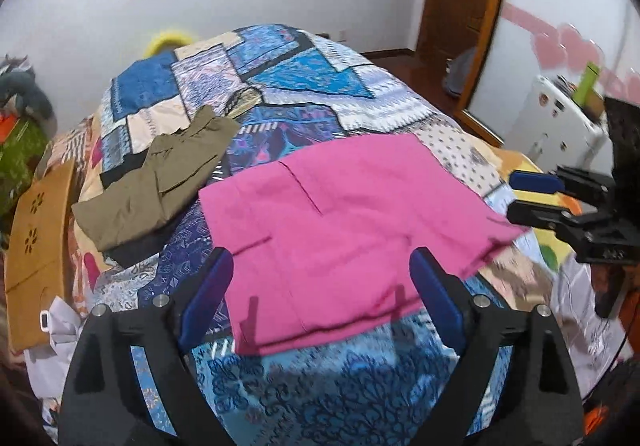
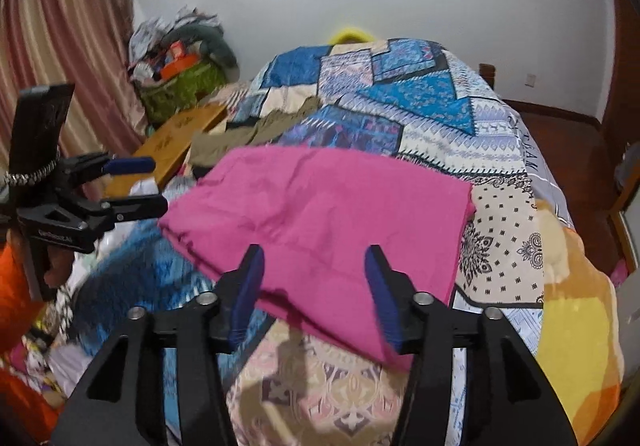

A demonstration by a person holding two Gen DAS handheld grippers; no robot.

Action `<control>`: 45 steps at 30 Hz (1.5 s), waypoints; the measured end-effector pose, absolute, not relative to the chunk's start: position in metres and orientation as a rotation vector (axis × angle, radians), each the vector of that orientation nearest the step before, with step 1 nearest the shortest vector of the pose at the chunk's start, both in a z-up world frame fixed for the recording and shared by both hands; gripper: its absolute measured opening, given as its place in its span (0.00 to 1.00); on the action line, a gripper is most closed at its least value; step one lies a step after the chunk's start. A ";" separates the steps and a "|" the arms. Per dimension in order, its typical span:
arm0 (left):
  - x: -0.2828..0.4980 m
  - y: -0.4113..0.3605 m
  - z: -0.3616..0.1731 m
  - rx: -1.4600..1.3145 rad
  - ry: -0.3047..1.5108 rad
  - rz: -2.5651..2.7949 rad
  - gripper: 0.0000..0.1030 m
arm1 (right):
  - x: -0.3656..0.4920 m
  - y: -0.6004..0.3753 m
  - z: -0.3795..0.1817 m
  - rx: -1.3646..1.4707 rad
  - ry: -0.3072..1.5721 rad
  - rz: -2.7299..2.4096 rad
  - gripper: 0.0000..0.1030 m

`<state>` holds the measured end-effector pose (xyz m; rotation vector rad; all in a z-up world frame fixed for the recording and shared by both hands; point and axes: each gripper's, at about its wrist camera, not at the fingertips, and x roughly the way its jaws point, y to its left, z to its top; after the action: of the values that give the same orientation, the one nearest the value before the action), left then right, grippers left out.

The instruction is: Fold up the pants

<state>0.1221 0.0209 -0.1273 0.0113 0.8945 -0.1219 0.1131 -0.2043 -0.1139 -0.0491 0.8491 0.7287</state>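
Because the pink pants (image 1: 340,230) lie folded flat on the bed (image 1: 280,94), the left wrist view suggests light, limp cloth, best pinched at a near corner; the left gripper (image 1: 322,286) hangs above them, jaws wide, empty. From the right wrist view, the right gripper (image 2: 316,278) gapes empty too; the sheet's far-right lettering is illegible.

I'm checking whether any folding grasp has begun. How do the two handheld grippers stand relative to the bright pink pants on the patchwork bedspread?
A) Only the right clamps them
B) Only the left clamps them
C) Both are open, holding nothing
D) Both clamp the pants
C: the left gripper and right gripper both show spread fingers, with the bright pink pants lying flat on the patchwork bedspread, unpinched.
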 end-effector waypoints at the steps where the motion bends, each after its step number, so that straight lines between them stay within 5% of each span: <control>1: 0.127 0.023 -0.128 -0.001 0.901 -0.117 0.88 | 0.118 -0.203 -0.114 -0.029 0.847 0.716 0.55; 15: 0.168 0.013 -0.183 0.002 1.081 -0.147 0.88 | 0.141 -0.162 -0.159 0.006 1.016 0.763 0.55; 18: 0.160 0.015 -0.195 0.074 1.068 -0.110 0.97 | 0.134 -0.160 -0.172 -0.050 1.019 0.767 0.55; 45: 0.114 0.072 -0.192 -0.014 1.055 -0.010 0.99 | 0.107 -0.273 -0.180 0.072 1.040 0.483 0.53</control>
<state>0.1136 0.0724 -0.1923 -0.0135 1.0555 -0.0103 0.1071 -0.2735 -0.1803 0.0719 1.0404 0.4830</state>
